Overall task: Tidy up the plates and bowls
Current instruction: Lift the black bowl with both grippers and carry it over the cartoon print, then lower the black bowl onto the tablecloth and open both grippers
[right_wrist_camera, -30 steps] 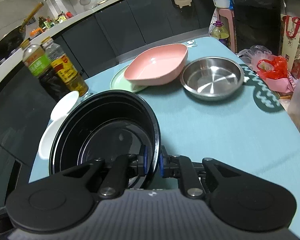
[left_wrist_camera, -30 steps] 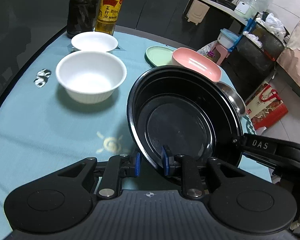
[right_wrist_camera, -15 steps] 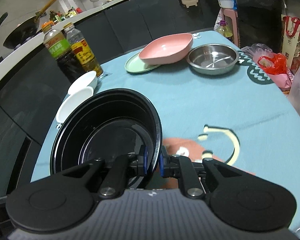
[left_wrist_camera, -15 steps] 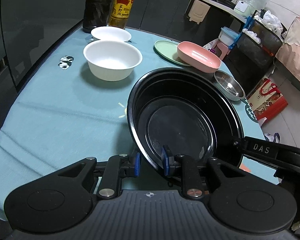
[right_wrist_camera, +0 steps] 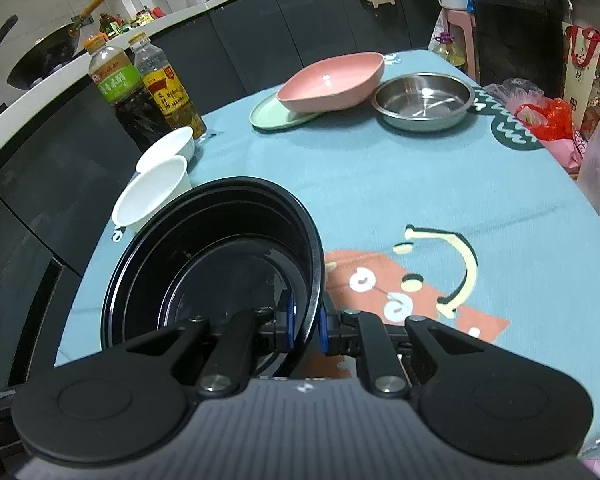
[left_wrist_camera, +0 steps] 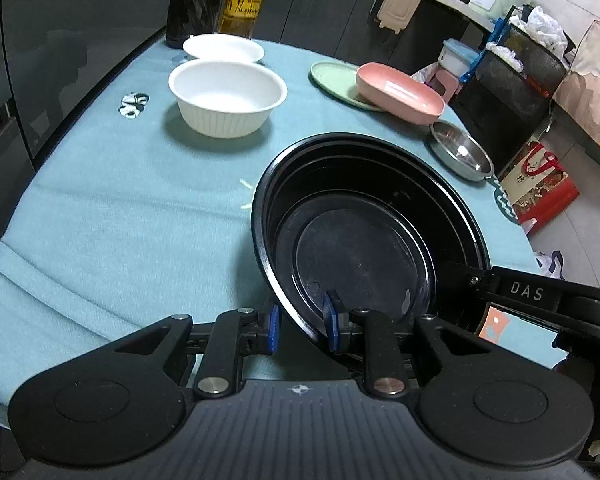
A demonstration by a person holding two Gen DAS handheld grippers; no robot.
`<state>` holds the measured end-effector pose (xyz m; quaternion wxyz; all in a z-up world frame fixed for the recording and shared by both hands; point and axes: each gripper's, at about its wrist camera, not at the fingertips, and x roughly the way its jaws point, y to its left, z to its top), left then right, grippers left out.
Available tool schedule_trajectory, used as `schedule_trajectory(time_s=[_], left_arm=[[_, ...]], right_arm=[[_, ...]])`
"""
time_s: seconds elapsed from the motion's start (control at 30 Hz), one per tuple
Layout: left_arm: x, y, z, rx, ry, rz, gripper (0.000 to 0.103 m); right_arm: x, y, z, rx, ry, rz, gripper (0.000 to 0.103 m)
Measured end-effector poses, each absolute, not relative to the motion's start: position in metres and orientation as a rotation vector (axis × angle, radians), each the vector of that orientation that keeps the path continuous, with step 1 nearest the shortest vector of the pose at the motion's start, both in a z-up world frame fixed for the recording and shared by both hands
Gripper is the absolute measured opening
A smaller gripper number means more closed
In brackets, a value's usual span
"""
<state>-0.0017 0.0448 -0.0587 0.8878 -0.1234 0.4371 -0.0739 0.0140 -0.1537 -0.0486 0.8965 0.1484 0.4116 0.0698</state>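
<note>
Left wrist view: my left claw (left_wrist_camera: 302,326) straddles the near rim of the round black plastic bowl (left_wrist_camera: 364,248), one blue pad (left_wrist_camera: 274,328) outside the wall and the other inside. A gap shows between the outer pad and the rim, so I cannot tell whether this claw truly pinches. The bowl tilts, and its near edge is hidden behind my fingers. To the right, my right claw (left_wrist_camera: 452,270) reaches the bowl's far-right rim; its tips are lost against the black wall. Ahead to the left stands a ribbed white bowl (left_wrist_camera: 227,96), a second white bowl (left_wrist_camera: 223,49) just behind it, then two bottles (left_wrist_camera: 220,0) cut off at the top. Ahead to the right, a pink squarish dish (left_wrist_camera: 398,92) partly covers a pale green plate (left_wrist_camera: 332,78); a steel dish (left_wrist_camera: 460,150) lies nearer.

Right wrist view: my right claw (right_wrist_camera: 305,326) is clamped on the black bowl's rim, pads pressed to either side. The bowl fills the space left of the claw, hiding part of the teal tablecloth (right_wrist_camera: 400,184) and half of the nearer white bowl. My left claw is not visible here.
</note>
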Motion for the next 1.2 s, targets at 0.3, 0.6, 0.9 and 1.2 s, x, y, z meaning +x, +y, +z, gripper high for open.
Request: schedule_trajectory(time_s=[0.3,0.6,0.9,1.2], left_arm=[[0.000,0.046,-0.063,-0.261,0.921,-0.155,0.020],[0.000,0.044,-0.064,-0.263,0.907,-0.146,0.021],[-0.007,0.063,-0.058,-0.326,0.815,-0.130,0.033],[-0.008,0.085,-0.047,-0.388,0.743,-0.115,0.034]], right_arm=[[0.013,-0.155,-0.054,0.323,0.869,0.141,0.015],[0.014,-0.155,-0.057,0.334,0.874,0.132,0.015],[0.011,-0.167,-0.048,0.389,0.839,0.095,0.048],[0.014,-0.167,-0.042,0.392,0.824,0.090,0.049]])
